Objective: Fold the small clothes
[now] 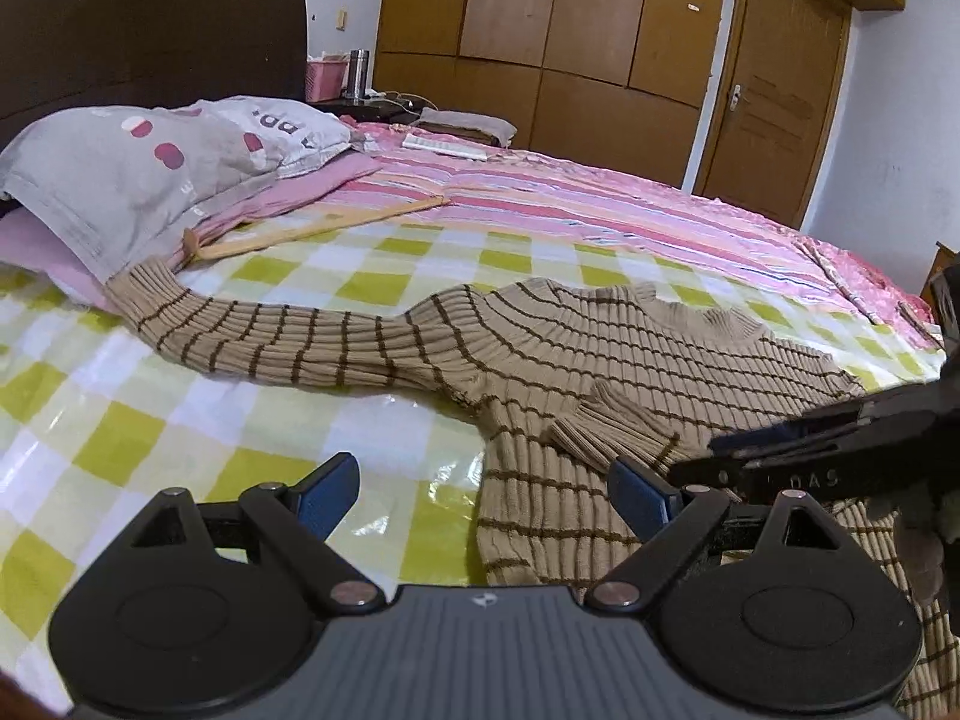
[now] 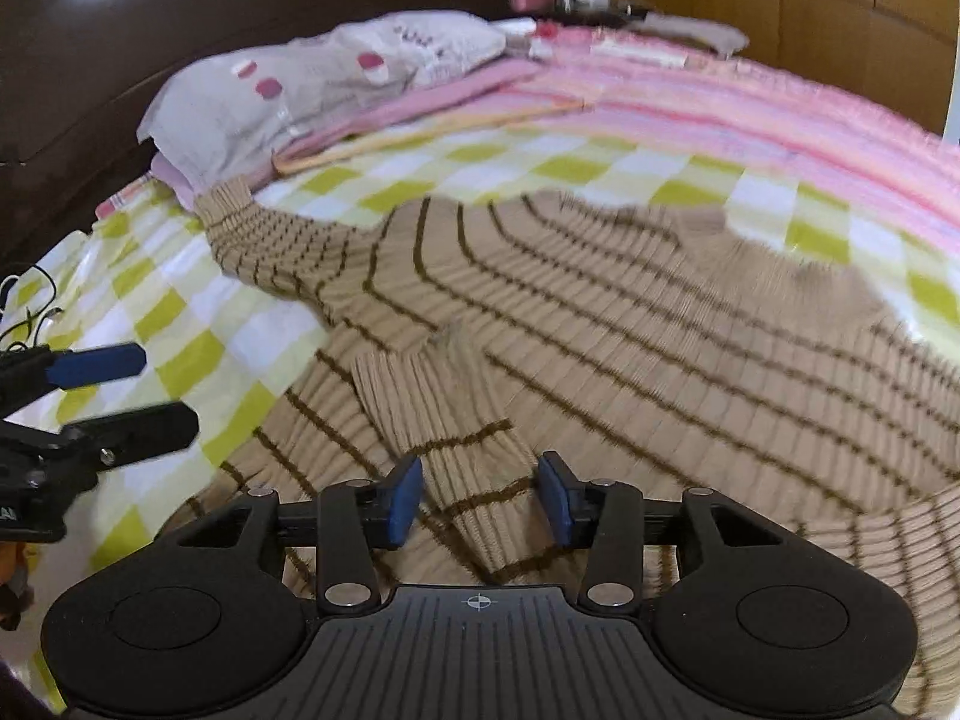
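Observation:
A tan ribbed sweater with thin brown stripes (image 1: pixel 630 354) lies flat on a green-and-white checked sheet (image 1: pixel 180 420). One sleeve (image 1: pixel 270 336) stretches out to the left toward the pillow. The other sleeve (image 2: pixel 456 420) is folded across the body, its cuff (image 1: pixel 606 420) on the chest. My left gripper (image 1: pixel 480 489) is open and empty above the sweater's left edge. My right gripper (image 2: pixel 480 495) is open, its fingers on either side of the folded sleeve; it also shows at the right of the left wrist view (image 1: pixel 780 450).
A grey pillow (image 1: pixel 150 162) lies on a pink one at the dark headboard (image 1: pixel 150 18). A wooden hanger (image 1: pixel 312 228) lies behind the sweater. A pink striped quilt (image 1: pixel 600 204) covers the far bed. Wardrobes (image 1: pixel 570 30) and a door (image 1: pixel 774 84) stand beyond.

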Demonstrator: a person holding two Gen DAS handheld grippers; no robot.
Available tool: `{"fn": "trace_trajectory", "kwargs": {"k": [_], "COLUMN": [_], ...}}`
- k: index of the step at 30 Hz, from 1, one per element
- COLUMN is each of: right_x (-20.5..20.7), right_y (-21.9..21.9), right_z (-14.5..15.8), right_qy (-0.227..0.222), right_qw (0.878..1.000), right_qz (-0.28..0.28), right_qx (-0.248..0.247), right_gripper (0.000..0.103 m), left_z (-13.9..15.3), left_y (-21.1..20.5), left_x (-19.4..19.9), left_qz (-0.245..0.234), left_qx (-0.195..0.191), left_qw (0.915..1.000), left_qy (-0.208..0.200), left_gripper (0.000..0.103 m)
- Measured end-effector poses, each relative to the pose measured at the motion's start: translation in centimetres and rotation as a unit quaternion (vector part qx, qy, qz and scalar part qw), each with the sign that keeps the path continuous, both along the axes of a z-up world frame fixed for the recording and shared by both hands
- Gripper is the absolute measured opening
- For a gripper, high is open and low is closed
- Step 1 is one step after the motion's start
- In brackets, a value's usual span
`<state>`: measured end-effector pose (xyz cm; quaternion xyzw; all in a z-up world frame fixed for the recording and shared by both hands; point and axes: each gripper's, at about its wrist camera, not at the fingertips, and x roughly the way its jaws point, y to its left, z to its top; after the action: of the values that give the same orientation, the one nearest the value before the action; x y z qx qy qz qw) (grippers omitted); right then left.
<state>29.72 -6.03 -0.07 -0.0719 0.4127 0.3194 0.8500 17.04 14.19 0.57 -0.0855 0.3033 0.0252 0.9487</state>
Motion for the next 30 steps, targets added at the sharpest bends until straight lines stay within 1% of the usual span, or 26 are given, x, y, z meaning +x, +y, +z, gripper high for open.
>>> {"fn": "trace_trajectory", "kwargs": {"k": [1,2,3,5,7,8,10,12,14,15,16,17,19,21,23,25,27,28,29,30], "right_x": [-0.4,-1.2,-2.3,-4.7,-7.5,-8.6,-10.2,-10.4,-9.9,-9.5,-9.3,-9.1,-8.8,-8.4,-8.2,-8.0,-7.7,-7.4,-7.0,-6.5], "right_y": [-0.1,-0.2,-0.2,0.3,0.7,0.9,0.7,0.0,-0.7,-0.7,-0.5,-0.2,1.1,2.6,4.0,5.4,6.4,6.7,6.6,6.5], "right_z": [0.0,0.2,0.6,1.1,1.2,1.1,0.9,1.3,2.0,2.4,2.5,2.5,2.0,1.3,0.4,-0.5,-1.2,-1.3,-1.2,-1.0], "right_qy": [0.005,0.009,0.012,0.019,0.029,0.028,0.022,0.018,-0.007,-0.026,-0.050,-0.070,-0.101,-0.116,-0.128,-0.134,-0.145,-0.139,-0.130,-0.118], "right_qw": [1.000,1.000,0.999,0.997,0.993,0.992,0.992,0.994,0.997,0.997,0.997,0.995,0.990,0.984,0.979,0.973,0.970,0.973,0.977,0.982], "right_qz": [-0.002,0.003,0.017,0.060,0.107,0.120,0.128,0.112,0.080,0.070,0.067,0.071,0.090,0.114,0.137,0.158,0.156,0.149,0.135,0.119], "right_qx": [0.010,0.023,0.035,0.044,0.034,0.022,0.005,0.013,0.019,0.014,0.002,-0.014,-0.049,-0.067,-0.085,-0.101,-0.114,-0.113,-0.103,-0.091], "right_gripper": [0.027,0.024,0.024,0.024,0.024,0.024,0.024,0.024,0.024,0.026,0.029,0.032,0.034,0.036,0.041,0.042,0.035,0.028,0.015,0.011], "left_z": [0.1,0.1,0.2,0.2,0.2,0.1,0.2,0.3,0.5,0.5,0.5,0.5,0.4,0.4,0.4,0.4,0.4,0.4,0.4,0.4], "left_y": [0.2,0.4,0.6,1.1,1.3,1.3,1.2,0.9,0.7,0.7,0.7,0.9,1.2,1.6,2.0,2.2,2.6,2.7,2.8,3.0], "left_x": [0.0,0.0,0.0,0.1,0.2,0.2,0.0,-0.2,-0.3,-0.3,-0.3,-0.3,-0.1,0.0,0.1,0.2,0.2,0.3,0.2,0.3], "left_qz": [0.003,0.007,0.011,0.019,0.024,0.026,0.025,0.023,0.023,0.025,0.026,0.028,0.034,0.038,0.043,0.047,0.051,0.053,0.055,0.056], "left_qx": [0.001,0.001,0.000,-0.004,-0.008,-0.008,-0.006,0.000,0.006,0.009,0.011,0.012,0.011,0.009,0.010,0.012,0.011,0.009,0.008,0.006], "left_qw": [1.0000,1.0000,0.9999,0.9998,0.9997,0.9996,0.9997,0.9997,0.9996,0.9995,0.9994,0.9994,0.9993,0.9991,0.9989,0.9987,0.9985,0.9984,0.9983,0.9982], "left_qy": [-0.002,-0.004,-0.006,-0.006,-0.004,-0.003,-0.004,-0.009,-0.014,-0.016,-0.017,-0.016,-0.014,-0.013,-0.015,-0.017,-0.017,-0.016,-0.017,-0.018], "left_gripper": [0.094,0.094,0.094,0.094,0.094,0.094,0.094,0.094,0.094,0.094,0.094,0.094,0.094,0.094,0.094,0.094,0.094,0.094,0.094,0.094]}}
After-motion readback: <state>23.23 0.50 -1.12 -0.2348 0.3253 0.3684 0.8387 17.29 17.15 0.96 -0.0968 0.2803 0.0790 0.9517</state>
